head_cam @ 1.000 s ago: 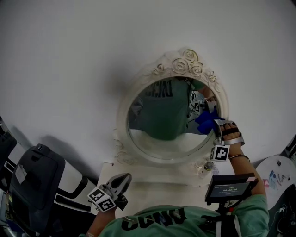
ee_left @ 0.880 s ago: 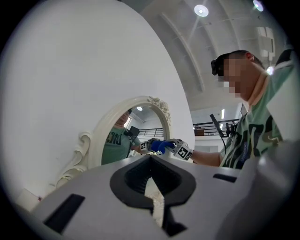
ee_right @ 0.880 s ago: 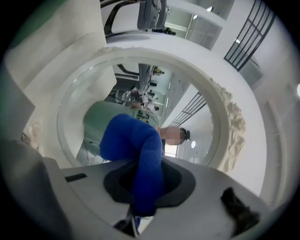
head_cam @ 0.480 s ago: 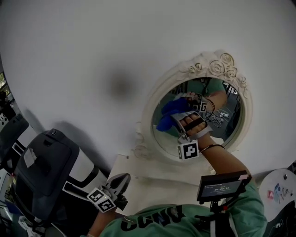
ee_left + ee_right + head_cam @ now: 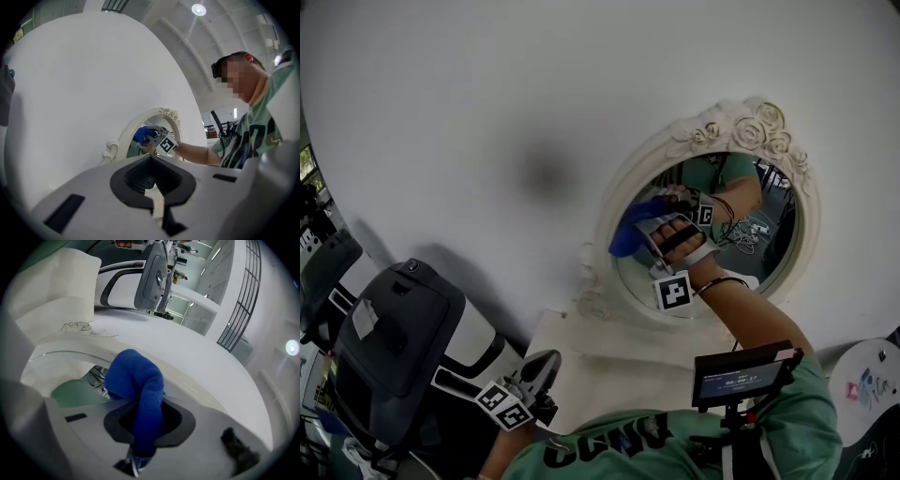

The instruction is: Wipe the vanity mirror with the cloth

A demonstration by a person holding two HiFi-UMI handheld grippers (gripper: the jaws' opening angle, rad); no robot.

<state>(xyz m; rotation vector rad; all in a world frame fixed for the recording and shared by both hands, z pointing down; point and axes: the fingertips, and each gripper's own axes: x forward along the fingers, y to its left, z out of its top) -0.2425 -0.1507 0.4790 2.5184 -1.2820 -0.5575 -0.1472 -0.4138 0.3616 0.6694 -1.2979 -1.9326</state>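
Observation:
The oval vanity mirror in a cream rose-carved frame stands against the white wall. My right gripper is shut on a blue cloth, which presses on the glass near its left rim. In the right gripper view the cloth bulges out of the jaws of the right gripper against the mirror's frame. My left gripper hangs low over the white tabletop, shut and with nothing in it. From the left gripper the mirror's frame and the cloth show ahead.
The mirror stands on a white table. A grey and white chair-like machine sits at the lower left. A small screen is mounted at the person's chest. A round white object lies at the right edge.
The right gripper has carried the cloth from the mirror's right edge across the glass to its left side. The head view has swung left. The left gripper has stayed put.

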